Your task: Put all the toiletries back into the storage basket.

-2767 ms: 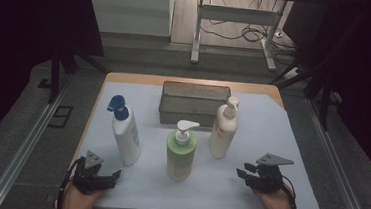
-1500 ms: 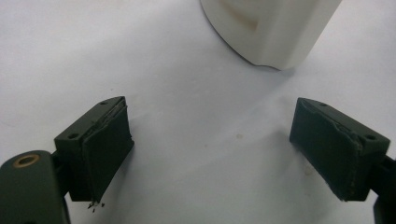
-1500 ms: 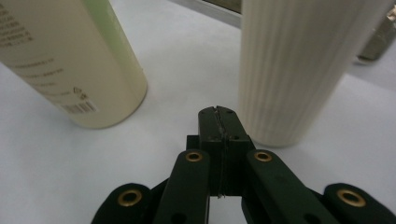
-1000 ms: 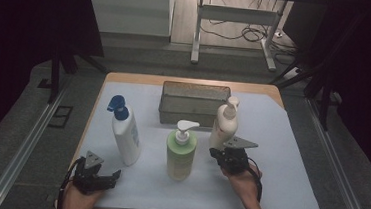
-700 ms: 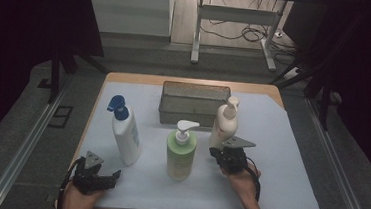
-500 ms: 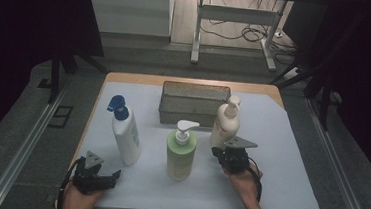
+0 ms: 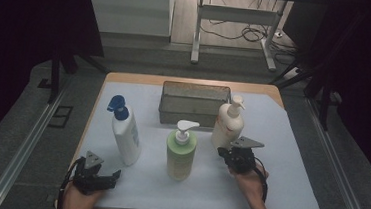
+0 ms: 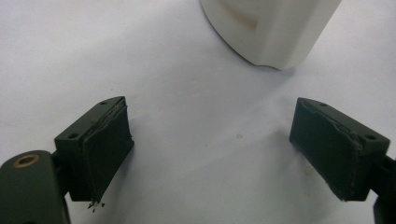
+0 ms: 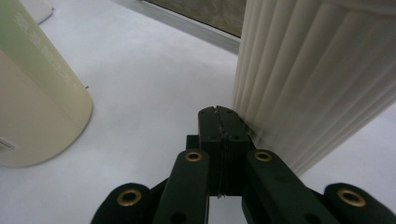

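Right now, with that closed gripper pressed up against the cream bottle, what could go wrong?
The right gripper is shut, its tip at the foot of the ribbed cream bottle. A push there might slide or tip that tall bottle, perhaps toward the metal basket behind it. The green bottle stands close beside, so a sideways swing could knock it.

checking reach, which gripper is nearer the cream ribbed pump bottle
Right. The right gripper, jaws shut, has its tip at the cream ribbed pump bottle near its base. The left gripper sits open at the table's near left corner, far from it.
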Demonstrator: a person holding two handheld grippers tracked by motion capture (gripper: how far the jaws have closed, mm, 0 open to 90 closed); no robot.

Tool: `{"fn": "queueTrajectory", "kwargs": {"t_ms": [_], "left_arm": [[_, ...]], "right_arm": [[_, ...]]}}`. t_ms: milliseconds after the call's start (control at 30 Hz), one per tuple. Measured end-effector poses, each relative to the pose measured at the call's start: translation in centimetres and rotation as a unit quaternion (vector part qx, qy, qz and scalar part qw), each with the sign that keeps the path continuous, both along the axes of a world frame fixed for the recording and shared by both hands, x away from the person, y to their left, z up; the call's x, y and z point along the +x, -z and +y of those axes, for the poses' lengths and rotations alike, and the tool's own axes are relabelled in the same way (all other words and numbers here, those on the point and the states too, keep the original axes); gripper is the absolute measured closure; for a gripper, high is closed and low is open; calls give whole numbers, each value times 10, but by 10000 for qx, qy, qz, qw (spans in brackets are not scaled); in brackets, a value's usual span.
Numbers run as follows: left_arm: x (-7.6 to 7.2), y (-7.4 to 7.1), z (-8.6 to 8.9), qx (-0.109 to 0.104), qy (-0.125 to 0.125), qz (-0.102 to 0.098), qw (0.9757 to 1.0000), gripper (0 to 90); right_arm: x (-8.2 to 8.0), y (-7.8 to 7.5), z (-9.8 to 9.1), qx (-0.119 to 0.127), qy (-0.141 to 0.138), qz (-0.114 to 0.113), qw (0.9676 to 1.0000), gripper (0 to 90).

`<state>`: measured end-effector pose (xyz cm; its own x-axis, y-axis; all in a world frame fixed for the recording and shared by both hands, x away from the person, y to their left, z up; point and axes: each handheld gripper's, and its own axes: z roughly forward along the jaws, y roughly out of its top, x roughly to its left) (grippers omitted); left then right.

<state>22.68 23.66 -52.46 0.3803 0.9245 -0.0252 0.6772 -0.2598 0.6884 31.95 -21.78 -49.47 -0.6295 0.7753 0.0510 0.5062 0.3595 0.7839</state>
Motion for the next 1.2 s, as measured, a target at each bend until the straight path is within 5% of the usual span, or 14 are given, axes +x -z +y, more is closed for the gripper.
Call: {"fn": "queueTrajectory", "kwargs": {"t_ms": [533,867,1200], "left_arm": [[0,0,0,-1,-1,0,10000,124],[0,0,0,-1,-1,1,10000,124],[0,0,0,2,0,1,10000,124]], "right_arm": [[5,3,-26,44,226,84,9997,873],[-5,-8,-33,107,155,34,9998,738],[-18,-33,-50,108,95,15,9999,505]]}}
